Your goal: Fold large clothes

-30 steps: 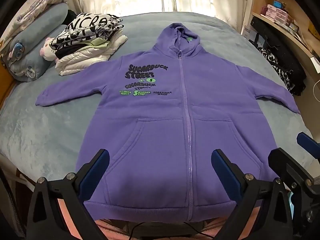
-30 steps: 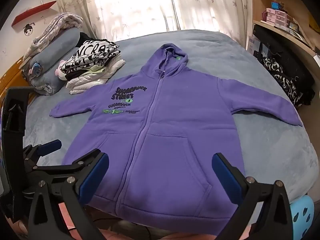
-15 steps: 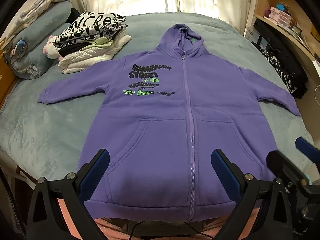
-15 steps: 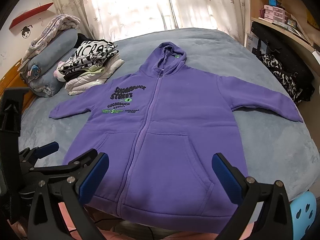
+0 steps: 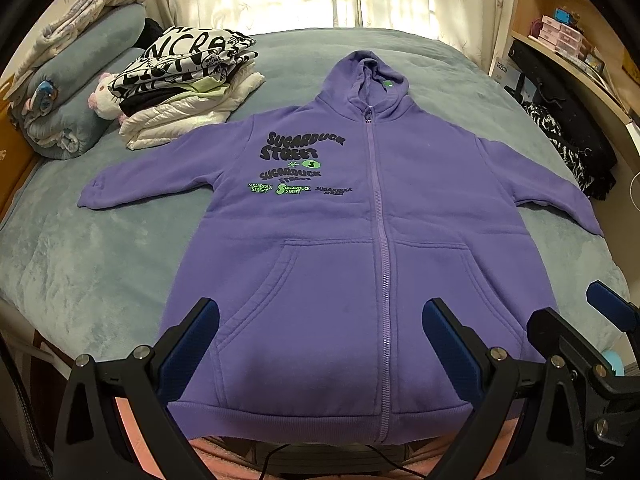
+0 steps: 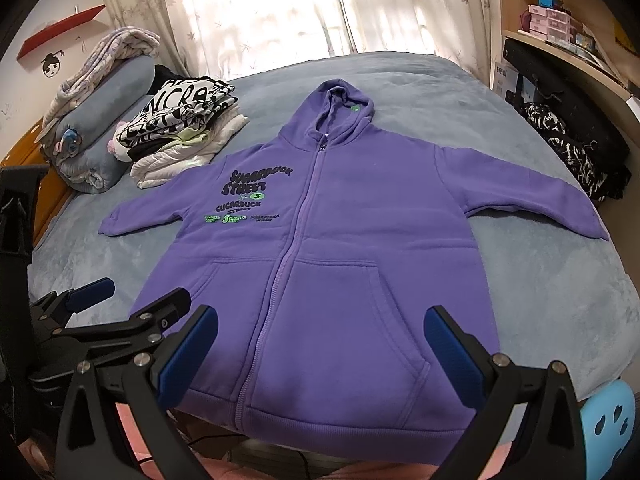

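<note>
A purple zip hoodie [image 5: 360, 240] lies flat, front up, on the grey-blue bed [image 5: 80, 272], sleeves spread, hood at the far end, hem at the near edge. It also shows in the right wrist view [image 6: 340, 248]. My left gripper [image 5: 320, 340] is open and empty, above the hem near the left pocket. My right gripper [image 6: 320, 340] is open and empty, above the hem near the right pocket. In the left wrist view the right gripper [image 5: 580, 332] shows at the right edge. In the right wrist view the left gripper [image 6: 124, 304] shows at the left.
A stack of folded clothes [image 5: 188, 88] sits at the far left of the bed, beside rolled blankets [image 5: 76, 96]. A shelf with boxes and dark clothes [image 5: 568, 120] stands along the right. A light blue stool [image 6: 608, 420] is at the bed's near right corner.
Both views have shifted slightly, so the hoodie sits a little further right and lower in frame. Both grippers stay open and the hoodie has not moved on the bed.
</note>
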`<state>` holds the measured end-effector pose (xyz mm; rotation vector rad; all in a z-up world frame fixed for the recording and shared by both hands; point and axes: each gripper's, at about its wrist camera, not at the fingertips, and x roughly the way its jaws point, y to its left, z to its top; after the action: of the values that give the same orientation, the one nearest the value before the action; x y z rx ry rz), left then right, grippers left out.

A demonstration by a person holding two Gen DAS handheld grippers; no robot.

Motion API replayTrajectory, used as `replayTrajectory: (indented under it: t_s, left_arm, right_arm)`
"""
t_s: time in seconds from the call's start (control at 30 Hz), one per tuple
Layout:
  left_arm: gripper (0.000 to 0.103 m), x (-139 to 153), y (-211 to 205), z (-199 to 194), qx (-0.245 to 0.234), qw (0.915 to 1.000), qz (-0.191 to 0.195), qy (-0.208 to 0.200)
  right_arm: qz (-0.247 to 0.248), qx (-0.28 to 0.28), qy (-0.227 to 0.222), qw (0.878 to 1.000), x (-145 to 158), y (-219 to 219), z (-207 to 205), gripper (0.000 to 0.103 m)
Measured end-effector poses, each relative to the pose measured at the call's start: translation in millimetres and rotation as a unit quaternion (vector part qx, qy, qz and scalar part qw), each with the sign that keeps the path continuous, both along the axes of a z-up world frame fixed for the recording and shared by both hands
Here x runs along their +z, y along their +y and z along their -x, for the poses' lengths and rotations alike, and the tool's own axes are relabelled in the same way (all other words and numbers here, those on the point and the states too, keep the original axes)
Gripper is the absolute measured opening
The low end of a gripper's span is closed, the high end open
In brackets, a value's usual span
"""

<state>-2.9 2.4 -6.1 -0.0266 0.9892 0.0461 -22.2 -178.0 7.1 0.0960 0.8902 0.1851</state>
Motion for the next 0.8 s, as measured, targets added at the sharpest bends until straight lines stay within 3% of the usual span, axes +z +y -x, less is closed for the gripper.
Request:
replayTrajectory:
  t_s: [0.8]
  left_arm:
    - [0.101, 4.2, -3.2, -4.0, -0.003, 1.0, -0.003, -0.003]
  right_arm:
    - [-0.017, -0.005, -0.004, 1.0, 2.2, -7.3, -1.0, 0.103]
